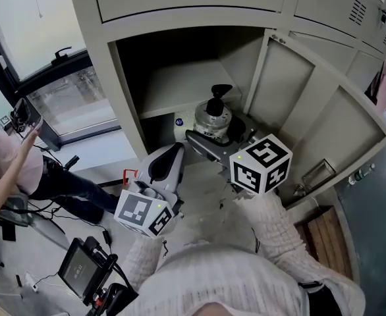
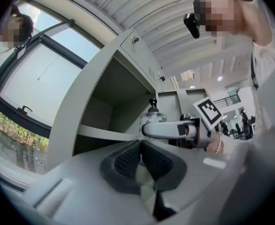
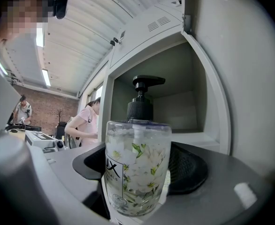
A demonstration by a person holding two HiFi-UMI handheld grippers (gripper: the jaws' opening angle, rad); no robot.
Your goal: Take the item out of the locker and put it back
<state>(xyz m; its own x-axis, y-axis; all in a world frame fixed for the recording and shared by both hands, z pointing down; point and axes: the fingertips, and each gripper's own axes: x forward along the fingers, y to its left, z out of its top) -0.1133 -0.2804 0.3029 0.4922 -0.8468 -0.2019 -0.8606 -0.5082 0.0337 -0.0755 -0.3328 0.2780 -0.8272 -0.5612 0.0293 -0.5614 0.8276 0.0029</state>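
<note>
— Where is the pump soap bottle?

— Upright at the mouth of the open grey locker, just in front of its inner shelf. The right gripper has it clamped, with the jaws closed against the clear, flower-printed body below the black pump. Whether the base touches the locker floor cannot be told.

— And the other hand?

— The left gripper holds nothing. Its ribbed pads are pressed together, and it is held low and outside the locker, just beside the right gripper's arm.

— The surroundings?

— The locker door is swung wide to the right. A person in a pink shirt sits by the window on the left.
</note>
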